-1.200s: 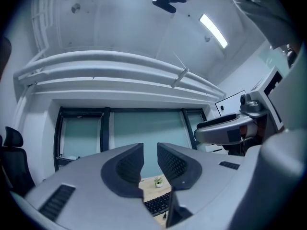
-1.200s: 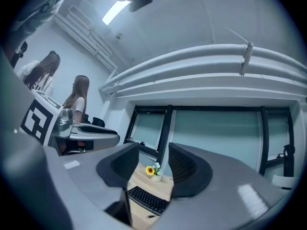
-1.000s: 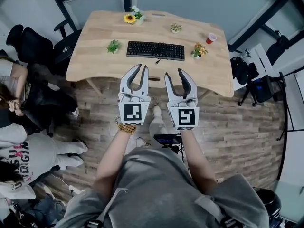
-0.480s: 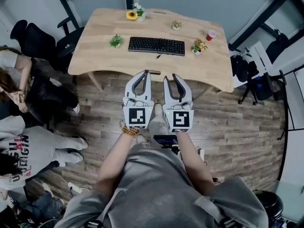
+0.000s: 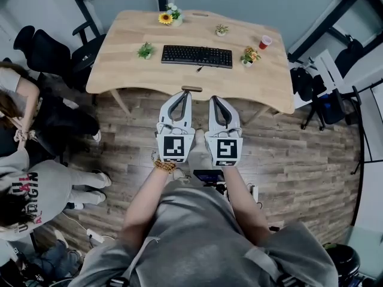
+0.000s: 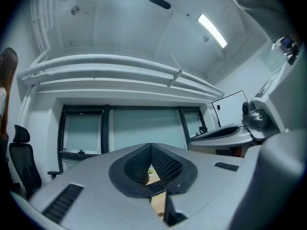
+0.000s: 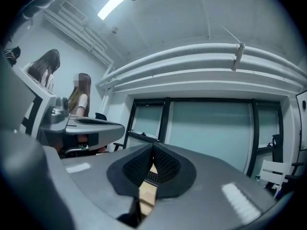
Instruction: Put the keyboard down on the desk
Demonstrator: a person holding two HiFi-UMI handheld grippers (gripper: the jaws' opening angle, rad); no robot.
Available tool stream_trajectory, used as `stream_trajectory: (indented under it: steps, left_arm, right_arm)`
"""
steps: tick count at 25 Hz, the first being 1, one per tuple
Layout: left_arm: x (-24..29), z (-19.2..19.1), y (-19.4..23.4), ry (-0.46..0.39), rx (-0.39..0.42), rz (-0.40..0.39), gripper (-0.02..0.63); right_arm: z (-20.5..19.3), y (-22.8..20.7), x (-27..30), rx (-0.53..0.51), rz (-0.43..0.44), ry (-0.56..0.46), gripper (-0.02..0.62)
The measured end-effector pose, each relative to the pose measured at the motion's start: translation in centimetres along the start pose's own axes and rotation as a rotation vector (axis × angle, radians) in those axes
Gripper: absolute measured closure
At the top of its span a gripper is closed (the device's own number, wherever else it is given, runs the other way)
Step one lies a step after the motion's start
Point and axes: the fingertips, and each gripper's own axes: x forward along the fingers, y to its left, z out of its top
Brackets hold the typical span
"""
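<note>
The black keyboard (image 5: 196, 56) lies flat on the wooden desk (image 5: 119, 67), far from both grippers. In the head view my left gripper (image 5: 187, 93) and right gripper (image 5: 213, 99) are held side by side over the wood floor, just short of the desk's front edge. Both are shut with nothing between the pads. The right gripper's jaws have just closed on nothing. In the left gripper view the gripper (image 6: 151, 149) shows a sliver of keyboard (image 6: 155, 186) through the gap below its tips. The right gripper (image 7: 153, 150) likewise frames the keyboard (image 7: 151, 177).
On the desk stand a sunflower pot (image 5: 166, 18), small plants (image 5: 145, 51) (image 5: 222, 30), a flower pot (image 5: 249, 57) and a red cup (image 5: 265, 42). Black chairs (image 5: 36, 46) and people (image 5: 24, 184) are at the left. Dark gear (image 5: 311, 88) stands at the right.
Both grippers drew back from the desk toward the person and came closer together. The left jaws went from slightly apart to shut; the right jaws closed from well open to shut.
</note>
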Motion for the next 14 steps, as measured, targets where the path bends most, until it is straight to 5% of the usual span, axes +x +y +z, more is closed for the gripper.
stream_trajectory:
  steps: [14]
  left_arm:
    - [2.6,-3.0,0.1,0.050,-0.016,-0.013,0.597]
  right_arm:
    - [-2.2,-1.3,3.2,-0.025,0.059,0.043,0.583]
